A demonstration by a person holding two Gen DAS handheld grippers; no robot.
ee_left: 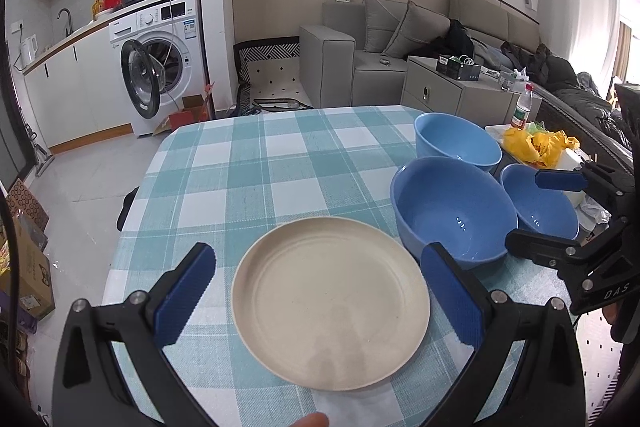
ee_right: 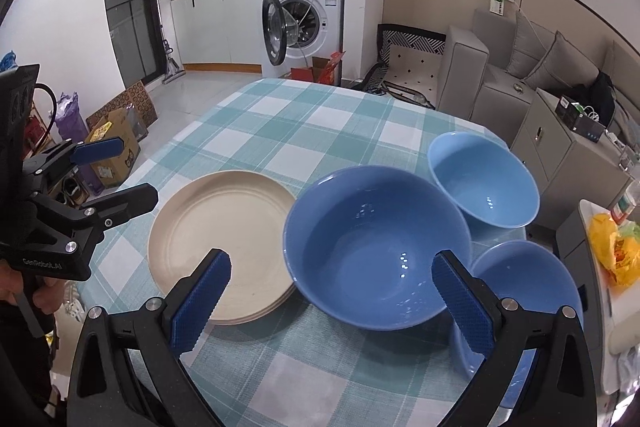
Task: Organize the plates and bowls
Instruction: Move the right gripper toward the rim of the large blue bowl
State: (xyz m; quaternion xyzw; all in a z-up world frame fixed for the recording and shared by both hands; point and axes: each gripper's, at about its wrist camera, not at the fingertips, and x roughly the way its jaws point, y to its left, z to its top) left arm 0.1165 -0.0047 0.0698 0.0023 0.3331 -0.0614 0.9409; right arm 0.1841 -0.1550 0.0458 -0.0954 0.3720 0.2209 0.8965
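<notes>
On the teal-and-white checked table [ee_right: 304, 123] we have a stack of cream round plates [ee_right: 224, 239] as our landmark; just beside it, on the sofa side, sits a large deep-blue ceramic bowl [ee_right: 376, 247], its rim seeming to overlap the plates' edge; beyond that bowl stands a pale-blue bowl [ee_right: 484, 183], and a smaller blue bowl [ee_right: 524, 291] sits near the table's edge. Our left gripper [ee_left: 320, 303] hovers over the plates, jaws spread wide and empty; our right gripper [ee_right: 332, 307] hangs before the large bowl, jaws likewise wide, gripping nothing. We judge the risks thus: glazed walls may slip from the pads if we pinch too shallowly; lifting the large bowl could drag the plates; the small bowl could be knocked off the edge.
</notes>
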